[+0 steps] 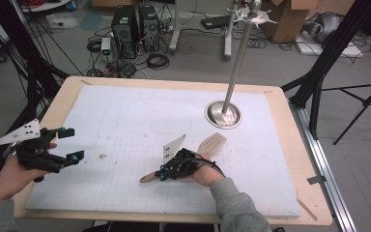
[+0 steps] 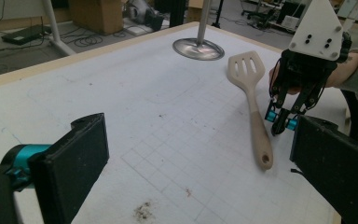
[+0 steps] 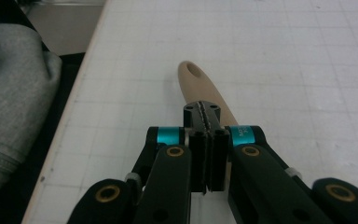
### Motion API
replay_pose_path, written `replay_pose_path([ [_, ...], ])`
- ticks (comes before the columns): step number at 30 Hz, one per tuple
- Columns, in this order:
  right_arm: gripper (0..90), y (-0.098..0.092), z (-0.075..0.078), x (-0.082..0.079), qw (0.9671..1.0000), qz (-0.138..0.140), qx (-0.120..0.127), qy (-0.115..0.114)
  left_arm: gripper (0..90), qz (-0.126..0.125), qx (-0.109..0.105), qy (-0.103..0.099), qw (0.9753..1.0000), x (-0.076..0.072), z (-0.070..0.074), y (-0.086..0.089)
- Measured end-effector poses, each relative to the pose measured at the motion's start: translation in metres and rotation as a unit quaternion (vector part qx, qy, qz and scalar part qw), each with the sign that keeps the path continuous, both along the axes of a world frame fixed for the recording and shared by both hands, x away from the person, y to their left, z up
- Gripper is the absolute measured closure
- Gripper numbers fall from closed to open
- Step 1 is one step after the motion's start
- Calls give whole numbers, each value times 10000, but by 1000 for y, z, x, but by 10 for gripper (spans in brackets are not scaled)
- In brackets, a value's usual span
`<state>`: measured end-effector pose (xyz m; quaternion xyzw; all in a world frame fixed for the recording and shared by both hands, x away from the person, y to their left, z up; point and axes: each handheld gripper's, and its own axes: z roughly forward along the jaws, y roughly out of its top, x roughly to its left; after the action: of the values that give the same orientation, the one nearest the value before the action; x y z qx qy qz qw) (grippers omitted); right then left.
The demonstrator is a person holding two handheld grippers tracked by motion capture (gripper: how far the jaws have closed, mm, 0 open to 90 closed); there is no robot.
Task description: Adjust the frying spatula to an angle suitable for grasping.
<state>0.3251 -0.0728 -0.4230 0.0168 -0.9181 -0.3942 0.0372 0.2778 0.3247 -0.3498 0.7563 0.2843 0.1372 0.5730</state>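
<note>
A pale wooden slotted spatula [image 1: 212,144] lies flat on the white gridded mat [image 1: 125,116], head toward the far right and handle toward me. My right gripper [image 1: 162,174] is low over the handle [image 3: 198,84], jaws pressed together with nothing between them. In the left gripper view the right gripper [image 2: 279,125] stands just beside the handle [image 2: 256,130]. My left gripper [image 1: 73,144] hovers at the mat's left edge, open and empty [image 2: 198,135].
A metal stand with a round base [image 1: 223,114] rises at the far right of the mat. A small dirt speck [image 1: 102,156] lies near the left gripper. The wooden table rim [image 1: 294,145] borders the mat. Computers, cables and boxes sit on the floor beyond.
</note>
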Motion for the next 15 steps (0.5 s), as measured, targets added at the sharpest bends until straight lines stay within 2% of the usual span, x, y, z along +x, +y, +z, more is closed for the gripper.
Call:
replay_pose_path([
  [7, 900, 10, -6, 2, 10000, 52, -72, 21, 49, 73, 1, 0, 10000, -4, 0, 5],
  [13, 900, 16, -10, 2, 9996, 75, -272, -98, 48, 119, -1, 5, 9999, -7, 0, 7],
  [15, 900, 18, -11, 3, 9995, 35, -264, -146, 49, 134, -1, -3, 9999, -8, 0, 9],
])
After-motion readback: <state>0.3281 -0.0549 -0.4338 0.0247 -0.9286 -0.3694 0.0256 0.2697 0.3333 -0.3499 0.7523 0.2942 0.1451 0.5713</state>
